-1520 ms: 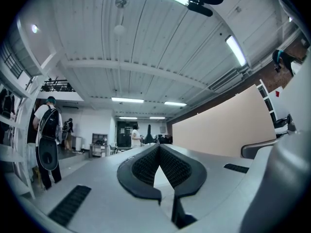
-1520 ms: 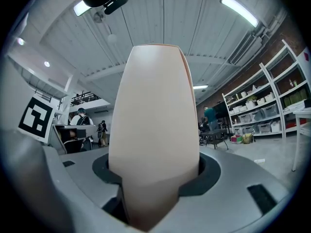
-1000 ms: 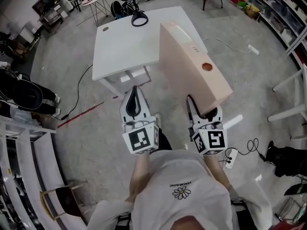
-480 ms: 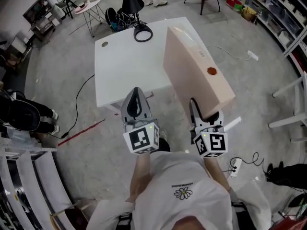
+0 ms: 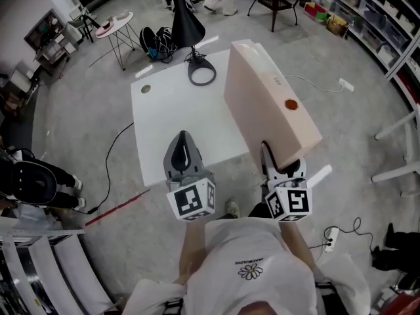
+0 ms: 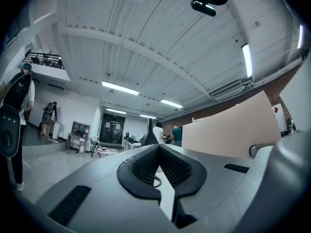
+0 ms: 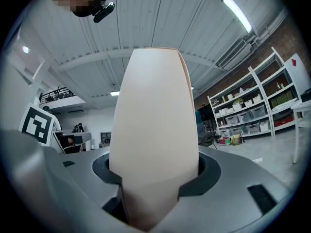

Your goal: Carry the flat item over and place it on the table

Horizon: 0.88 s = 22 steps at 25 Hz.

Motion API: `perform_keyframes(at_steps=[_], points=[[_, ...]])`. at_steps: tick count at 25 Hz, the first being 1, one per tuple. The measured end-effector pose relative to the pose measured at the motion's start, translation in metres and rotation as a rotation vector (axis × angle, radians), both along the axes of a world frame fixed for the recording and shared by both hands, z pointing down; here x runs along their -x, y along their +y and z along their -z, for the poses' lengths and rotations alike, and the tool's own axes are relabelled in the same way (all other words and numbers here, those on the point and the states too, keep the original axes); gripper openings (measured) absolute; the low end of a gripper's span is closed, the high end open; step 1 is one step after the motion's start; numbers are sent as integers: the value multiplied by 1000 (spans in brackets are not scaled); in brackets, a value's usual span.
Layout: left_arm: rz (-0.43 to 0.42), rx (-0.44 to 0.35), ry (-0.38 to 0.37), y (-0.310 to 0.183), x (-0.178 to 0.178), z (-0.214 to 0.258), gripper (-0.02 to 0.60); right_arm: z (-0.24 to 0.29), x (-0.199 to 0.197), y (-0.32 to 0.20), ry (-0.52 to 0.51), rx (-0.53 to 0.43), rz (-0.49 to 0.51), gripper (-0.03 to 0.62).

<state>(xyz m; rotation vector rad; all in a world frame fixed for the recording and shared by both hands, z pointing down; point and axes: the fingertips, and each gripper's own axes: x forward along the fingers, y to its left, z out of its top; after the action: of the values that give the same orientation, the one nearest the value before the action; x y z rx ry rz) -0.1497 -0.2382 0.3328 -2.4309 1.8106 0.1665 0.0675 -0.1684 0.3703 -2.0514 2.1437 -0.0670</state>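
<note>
Over the last second the white table (image 5: 172,120) had slid from the upper middle of the head view down toward its centre, so that its near edge now lay under the tips of both grippers. The flat beige box (image 5: 270,100) stood on its long edge, tilted, at centre right, overlapping the table's right side rather than hanging over bare floor. The right gripper (image 5: 275,157) pinched the box's near end between widely spread jaws, as before. The left gripper (image 5: 184,142), lower centre left, had its jaws pressed together on nothing. A black ring-shaped object (image 5: 201,71) sat at the table's far edge. The carry looked nearly over; lowering the box flat onto the top remained.
</note>
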Motion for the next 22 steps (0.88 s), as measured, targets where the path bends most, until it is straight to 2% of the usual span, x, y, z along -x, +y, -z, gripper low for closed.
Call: perform_keyframes(at_steps=[7, 12, 19, 22], points=[[2, 45, -5, -27, -22, -1, 12, 13, -19, -43, 6, 11, 8, 275], [40, 35, -22, -44, -35, 7, 12, 14, -32, -72, 20, 17, 23, 275], [88, 31, -21, -46, -33, 9, 12, 9, -31, -94, 189, 56, 54, 275], [113, 34, -19, -48, -31, 7, 12, 1, -34, -101, 133, 76, 81, 275]])
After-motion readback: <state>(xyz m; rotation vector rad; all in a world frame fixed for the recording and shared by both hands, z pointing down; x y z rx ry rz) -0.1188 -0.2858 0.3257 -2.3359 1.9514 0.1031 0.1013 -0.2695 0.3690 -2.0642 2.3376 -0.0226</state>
